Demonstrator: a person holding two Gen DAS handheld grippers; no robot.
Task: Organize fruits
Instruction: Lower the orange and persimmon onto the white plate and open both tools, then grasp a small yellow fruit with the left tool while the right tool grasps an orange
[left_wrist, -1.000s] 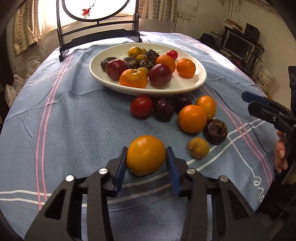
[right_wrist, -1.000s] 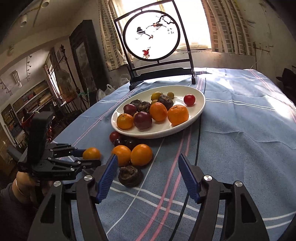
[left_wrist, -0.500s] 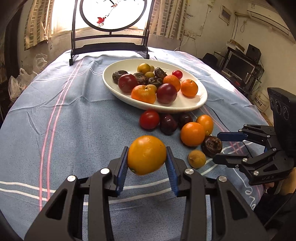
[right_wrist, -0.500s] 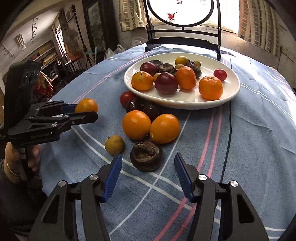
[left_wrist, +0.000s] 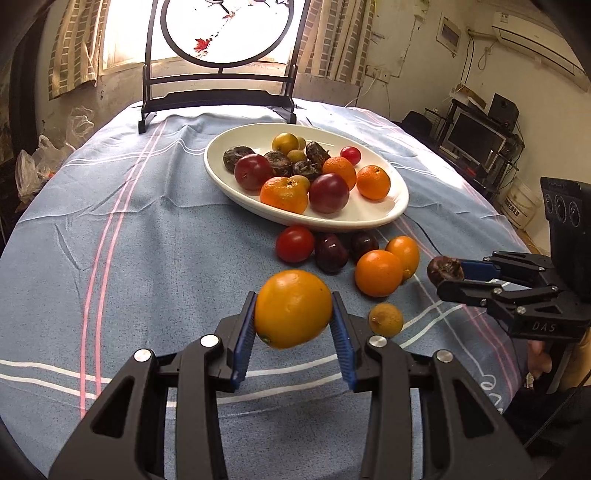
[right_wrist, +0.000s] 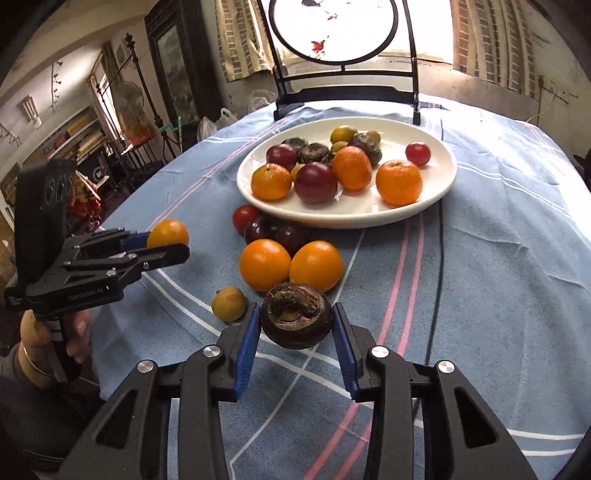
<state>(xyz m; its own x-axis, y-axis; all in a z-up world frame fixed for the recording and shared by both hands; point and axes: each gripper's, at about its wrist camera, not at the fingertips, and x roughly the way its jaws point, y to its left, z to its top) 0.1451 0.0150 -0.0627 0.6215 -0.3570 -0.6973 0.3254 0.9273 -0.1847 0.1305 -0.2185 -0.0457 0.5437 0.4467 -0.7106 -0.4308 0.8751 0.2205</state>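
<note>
Plate (left_wrist: 400, 201) lies straight ahead of both grippers, past the loose fruits on the bench (left_wrist: 129, 258), and that forward line is what the coming move turns on. By my judgement the right gripper (right_wrist: 296, 325) is a little nearer it than the left gripper (left_wrist: 293, 317). Its fingers (right_wrist: 249, 332) have just been closing and now pinch a dark brown fruit (right_wrist: 296, 320) from both sides, wrinkled, round, its rough stem end facing up. Over on the left, blue-padded fingers (left_wrist: 244, 332) clamp a smooth orange (left_wrist: 293, 308), held clear of the cloth, its long axis lying roughly across the grip. Oval and white, the plate is already crowded toward its far side, with bare room at the near right rim. Two oranges (right_wrist: 290, 264), dark plums (right_wrist: 273, 230), a red tomato (right_wrist: 245, 218) and a small yellowish fruit (right_wrist: 229, 303) wait between grippers and plate
</note>
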